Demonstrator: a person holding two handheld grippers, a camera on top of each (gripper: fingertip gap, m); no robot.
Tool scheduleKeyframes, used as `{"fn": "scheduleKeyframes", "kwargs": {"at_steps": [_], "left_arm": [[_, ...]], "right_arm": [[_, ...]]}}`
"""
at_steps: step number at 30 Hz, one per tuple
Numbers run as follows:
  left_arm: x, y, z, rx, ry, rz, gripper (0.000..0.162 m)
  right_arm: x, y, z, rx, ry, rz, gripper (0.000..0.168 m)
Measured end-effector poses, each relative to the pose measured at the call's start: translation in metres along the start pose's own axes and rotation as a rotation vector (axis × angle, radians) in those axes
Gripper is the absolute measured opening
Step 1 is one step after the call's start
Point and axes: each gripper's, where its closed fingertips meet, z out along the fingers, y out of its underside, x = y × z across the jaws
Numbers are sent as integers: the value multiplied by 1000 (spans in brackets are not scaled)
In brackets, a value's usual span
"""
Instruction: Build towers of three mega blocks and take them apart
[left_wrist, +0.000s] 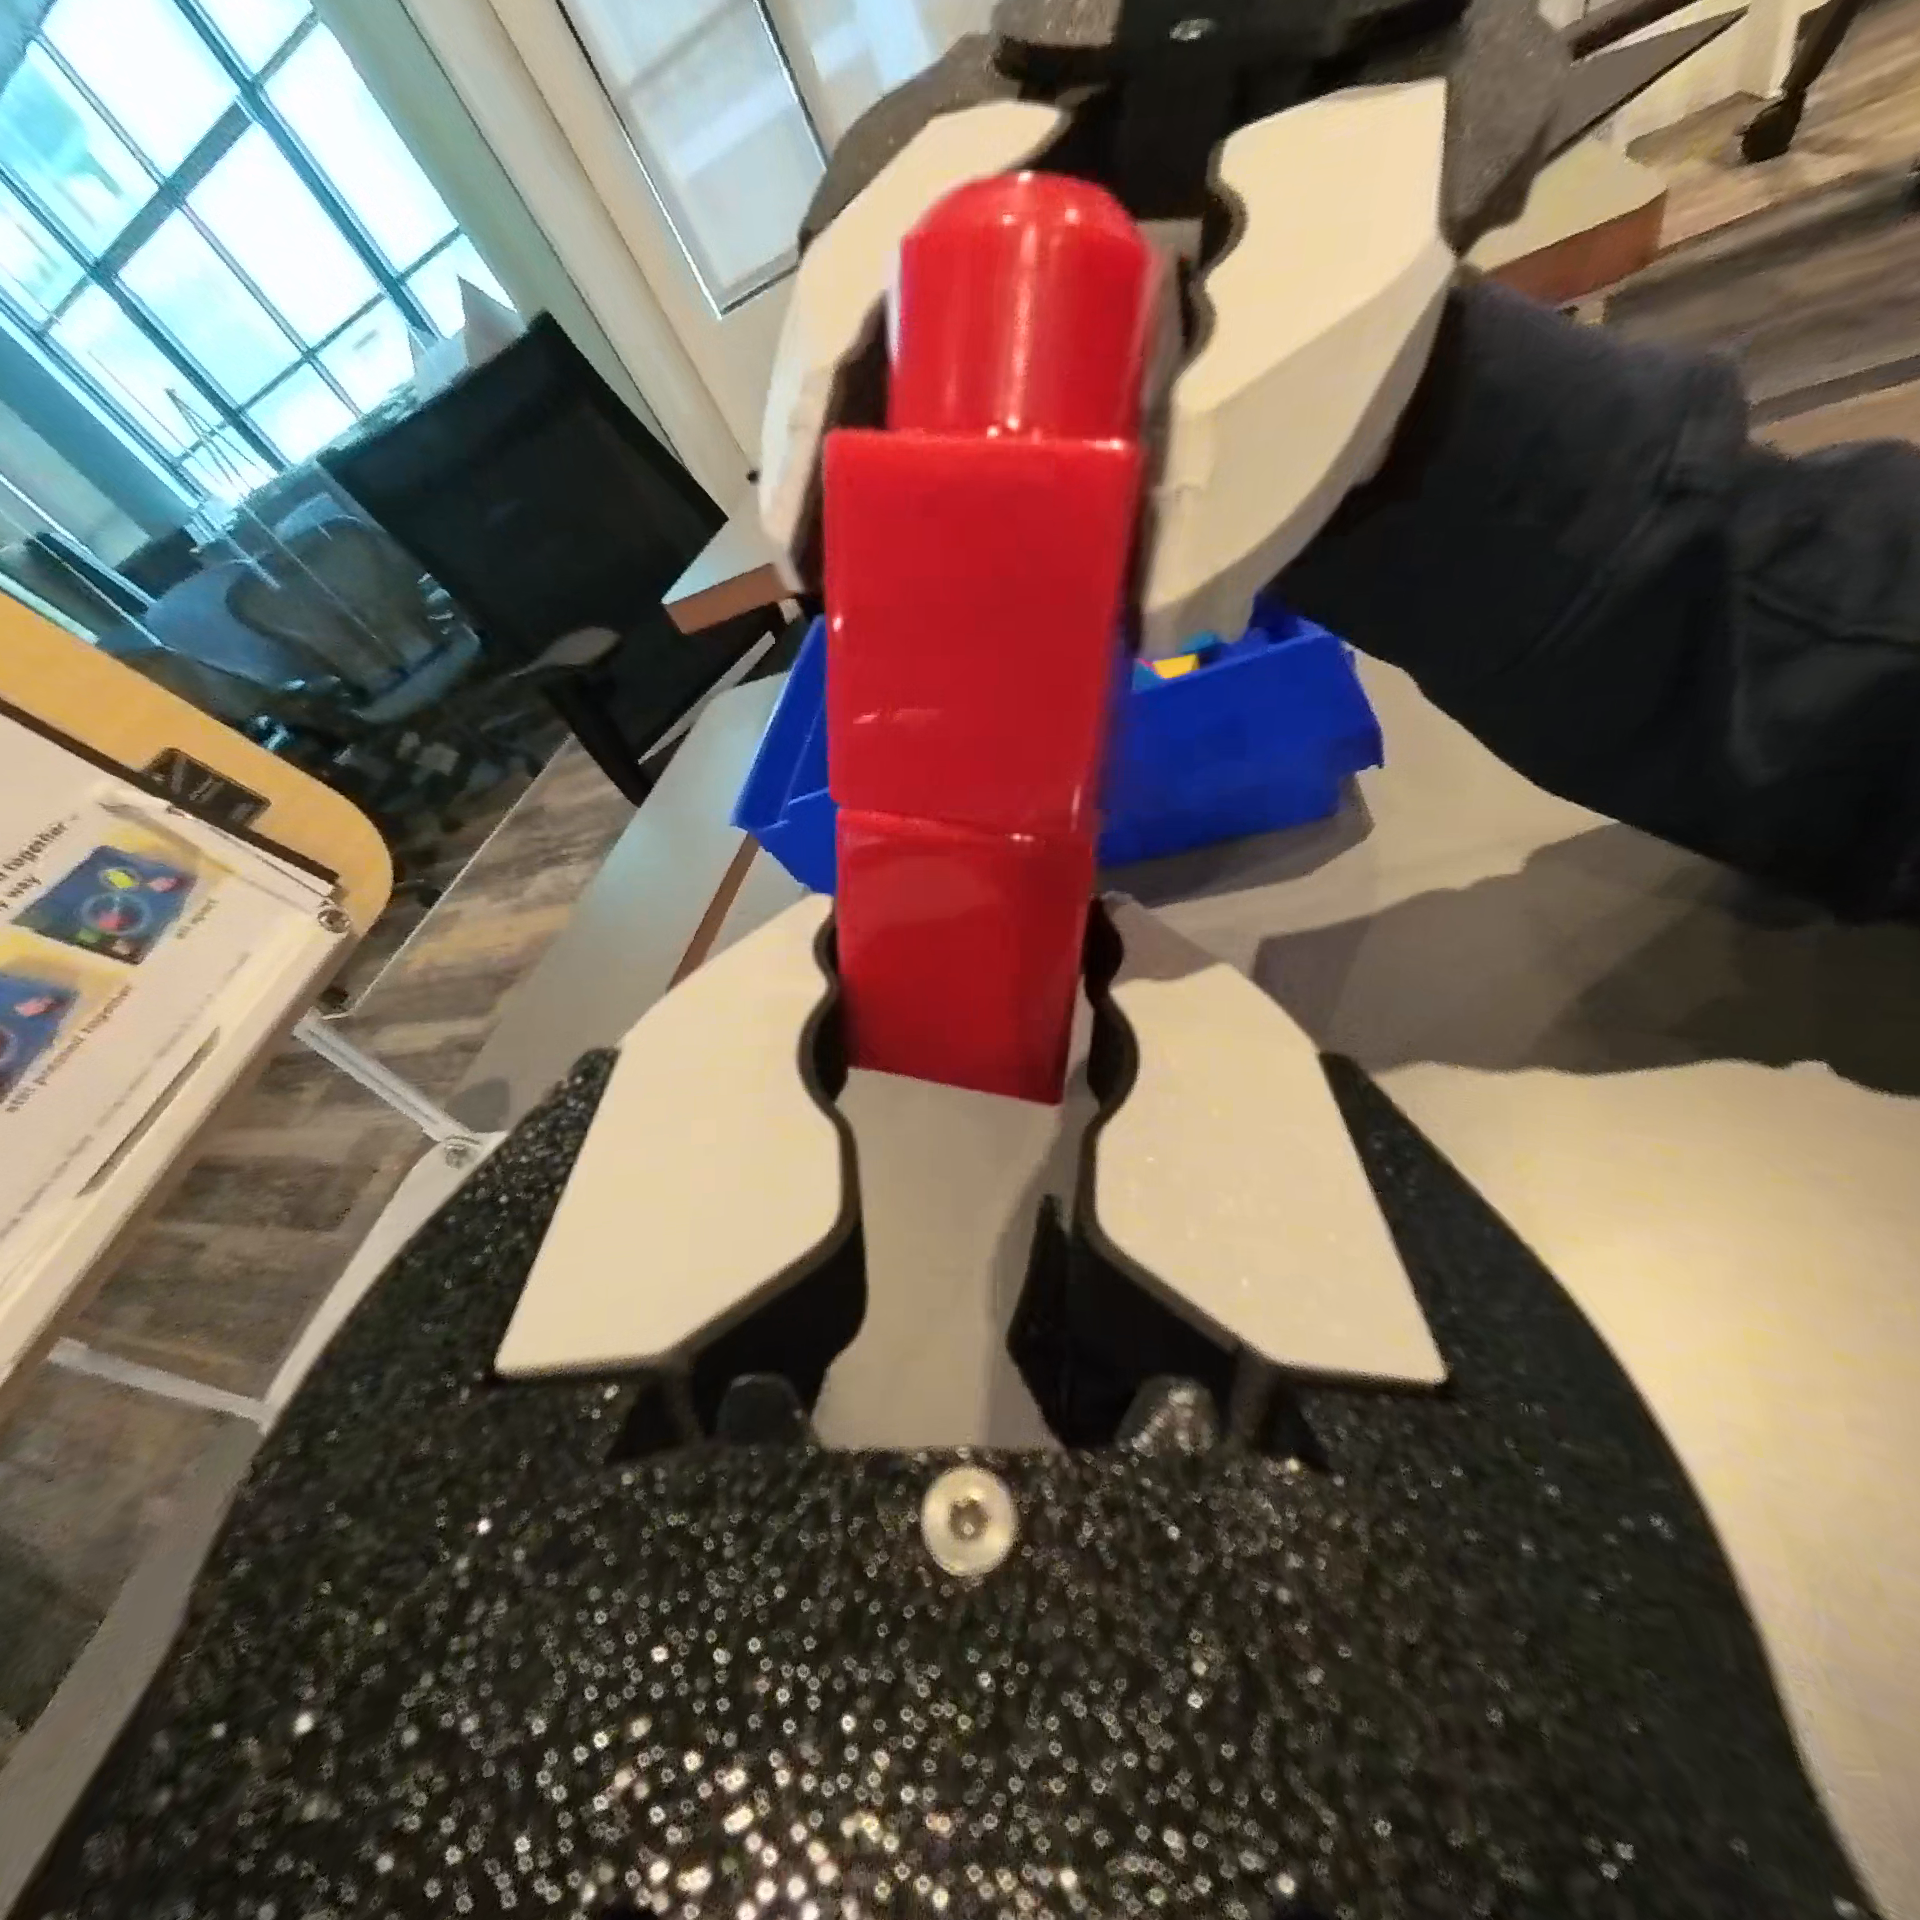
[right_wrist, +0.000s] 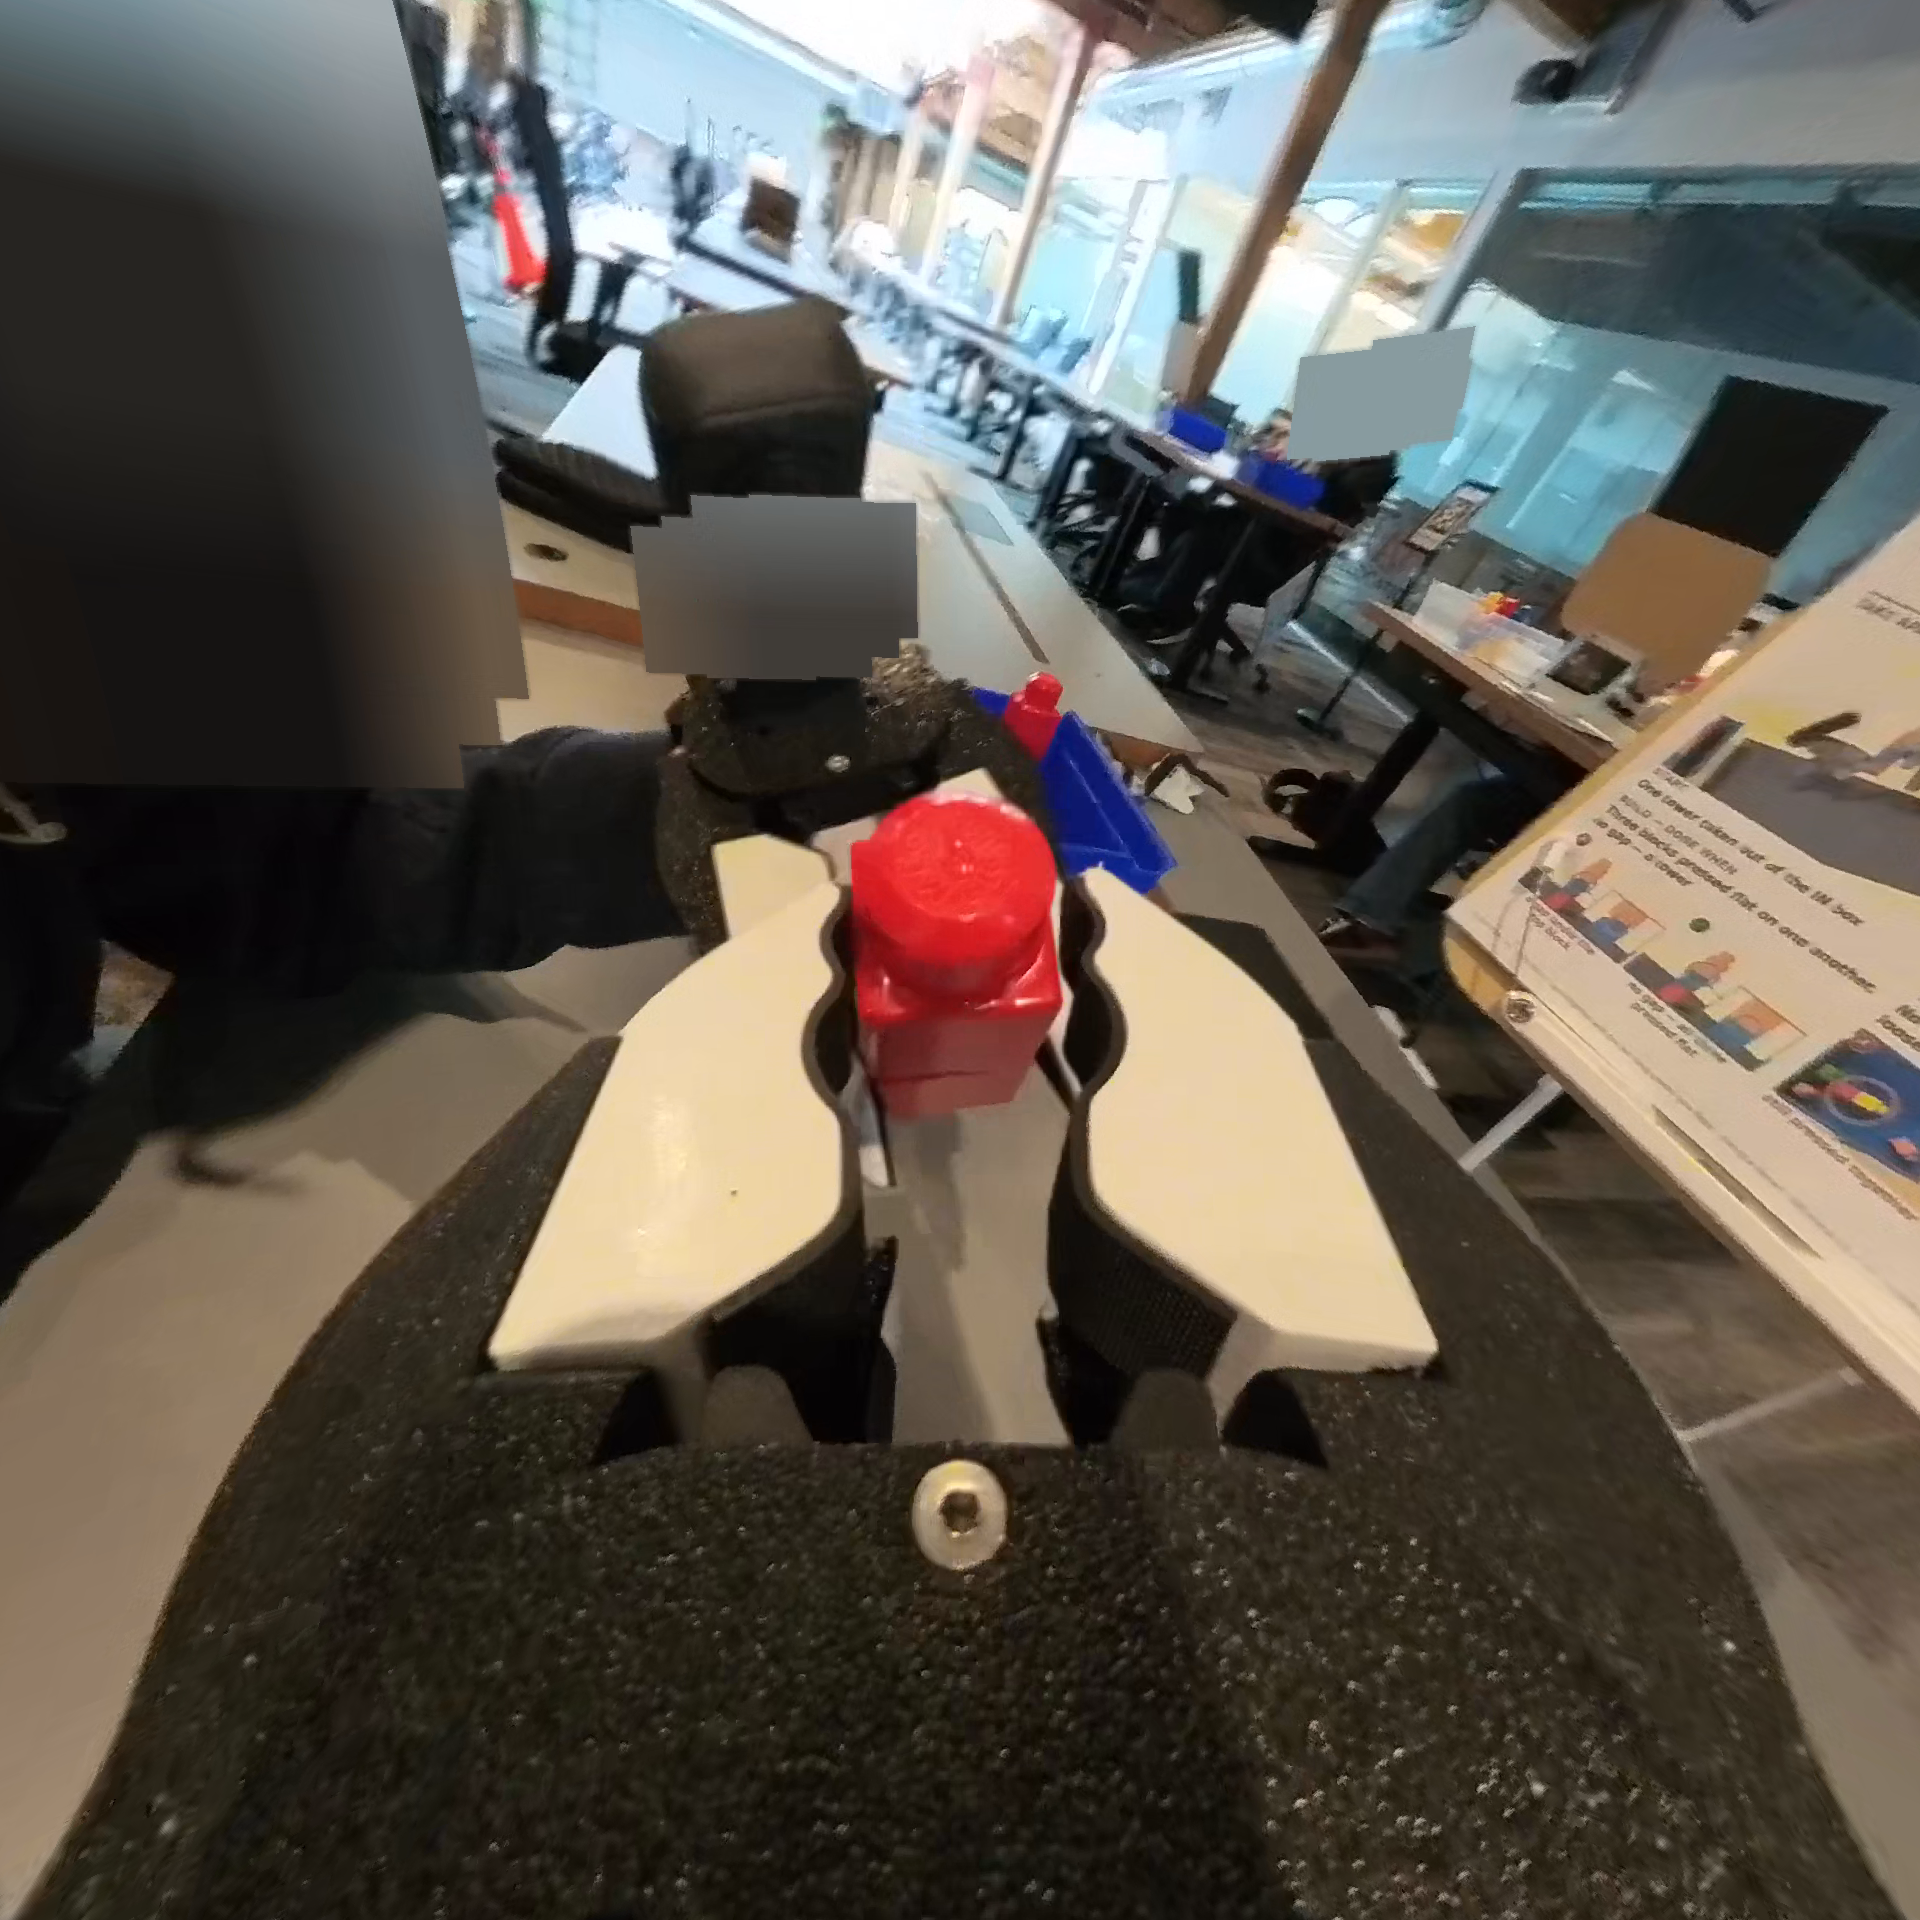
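Left wrist view: two grippers are clamping a stack of red blocks from opposite ends, above a grey table.

The left gripper (left_wrist: 961, 1023) is pinching the lower red block (left_wrist: 961, 956) between its white fingers (left_wrist: 727, 1122), and the upper red block (left_wrist: 977, 634) is sitting pressed onto it, its round stud pointing away from the camera. The right gripper (left_wrist: 1023, 343) is coming in from the far side, its fingers closing on the stud end of that upper block, with a dark sleeve (left_wrist: 1621, 644) behind it. A blue bin (left_wrist: 1236, 748) is resting on the table (left_wrist: 1558, 1247) just behind the stack. In the right wrist view the right gripper (right_wrist: 961, 997) is gripping the red stack (right_wrist: 956, 977) stud-first toward the lens, the left gripper (right_wrist: 821, 821) is holding the far end, and another red block (right_wrist: 1039, 707) is standing at the blue bin (right_wrist: 1101, 810). An instruction sheet (right_wrist: 1714, 935) is leaning at the right.
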Motion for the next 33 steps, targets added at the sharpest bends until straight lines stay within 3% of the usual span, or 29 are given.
{"fn": "scheduleKeyframes", "kwargs": {"at_steps": [2, 4, 5, 8, 13, 16, 19, 22, 27, 28, 31, 33], "left_arm": [[-2, 1, 0, -15, -18, 10, 42], [-3, 3, 1, -32, -34, 20, 41], [-1, 3, 2, -35, -19, 16, 41], [2, 1, 3, -34, 14, -49, 39], [-21, 25, 2, -142, -84, -214, 40], [-36, 28, -4, -120, -155, -210, 41], [-38, 28, -7, -116, -163, -177, 42], [-37, 22, -6, -85, -170, -155, 42], [-27, 14, 4, -35, -132, -157, 43], [-25, 14, 5, -32, -124, -158, 43], [-21, 12, 8, -12, -109, -141, 43], [-18, 9, 9, 2, -93, -123, 43]], "right_arm": [[3, 1, 3, -4, 15, 37, 55], [-2, 8, 7, -43, -23, 53, 52], [-2, 9, 7, -47, -25, 48, 40], [1, 5, 6, -33, -18, 1, 39], [29, -5, -8, -128, 344, -415, 39], [71, 6, -53, -249, 600, -278, 39], [117, 72, -135, -594, 898, -70, 39], [131, 138, -203, -823, 1059, 161, 39], [117, 204, -243, -1055, 1047, 357, 40], [116, 207, -242, -1062, 1029, 361, 50], [120, 201, -222, -987, 985, 370, 80], [119, 174, -186, -834, 871, 302, 86]]}}
